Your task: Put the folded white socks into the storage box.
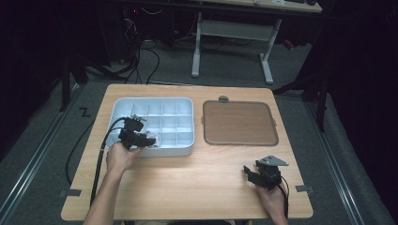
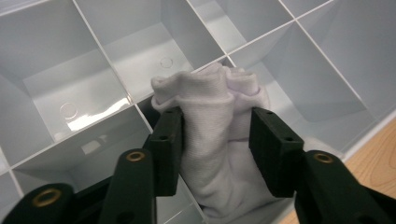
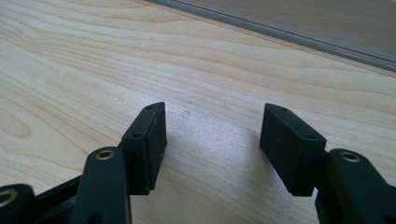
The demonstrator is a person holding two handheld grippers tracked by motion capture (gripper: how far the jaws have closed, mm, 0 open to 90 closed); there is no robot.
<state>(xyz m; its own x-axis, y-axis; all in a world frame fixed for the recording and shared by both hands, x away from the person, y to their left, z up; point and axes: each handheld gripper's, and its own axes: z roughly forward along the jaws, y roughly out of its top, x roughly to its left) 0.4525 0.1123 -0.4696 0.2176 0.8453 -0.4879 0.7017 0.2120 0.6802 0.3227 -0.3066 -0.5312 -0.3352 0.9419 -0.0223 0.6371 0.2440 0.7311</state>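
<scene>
White sock (image 2: pixel 212 140) bundle upright in organizer tray (image 2: pixel 116 51) compartment, left jaws spread beside it.

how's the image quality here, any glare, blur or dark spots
High view: the table is evenly lit, the room around it falls nearly black. Left gripper view: the white cloth is sharp, with glare patches on the white divided tray floor. Right gripper view: a soft sheen on the wood between the fingers, far edge slightly blurred.
</scene>
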